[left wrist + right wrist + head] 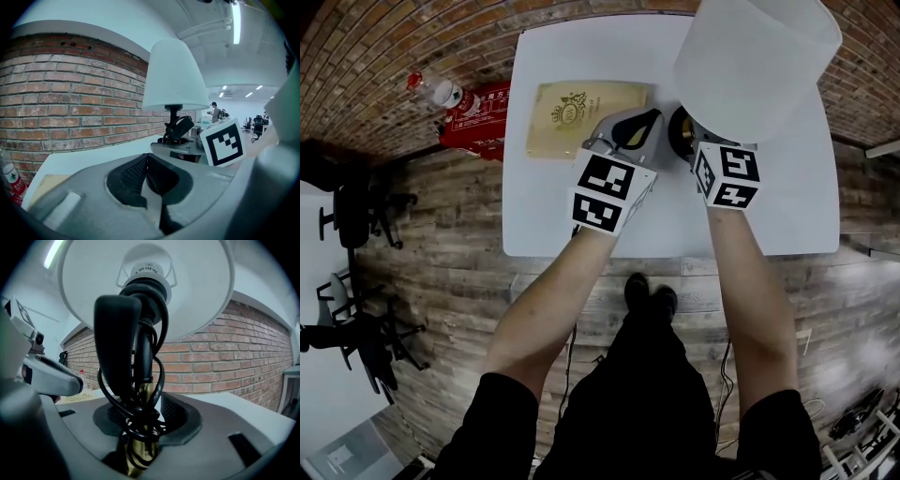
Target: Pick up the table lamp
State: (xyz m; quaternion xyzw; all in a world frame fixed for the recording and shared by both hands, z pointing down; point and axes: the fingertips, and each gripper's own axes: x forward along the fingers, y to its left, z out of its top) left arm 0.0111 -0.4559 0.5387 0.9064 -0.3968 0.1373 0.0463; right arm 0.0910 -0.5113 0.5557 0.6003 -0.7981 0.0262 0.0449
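The table lamp stands at the back right of the white table; its white shade hides most of its base. In the right gripper view a brass stem, wrapped in black cord with a black plug, rises between the jaws of my right gripper into the shade. A sliver of light shows beside the right pad, so the jaws stand open around the stem. My left gripper is shut and empty, just left of the lamp. Its tips are beside the base.
A beige flat box with a gold crest lies on the table left of the grippers. Off the table's left edge are a red packet and a water bottle. Office chairs stand on the wooden floor. Brick wall runs behind the table.
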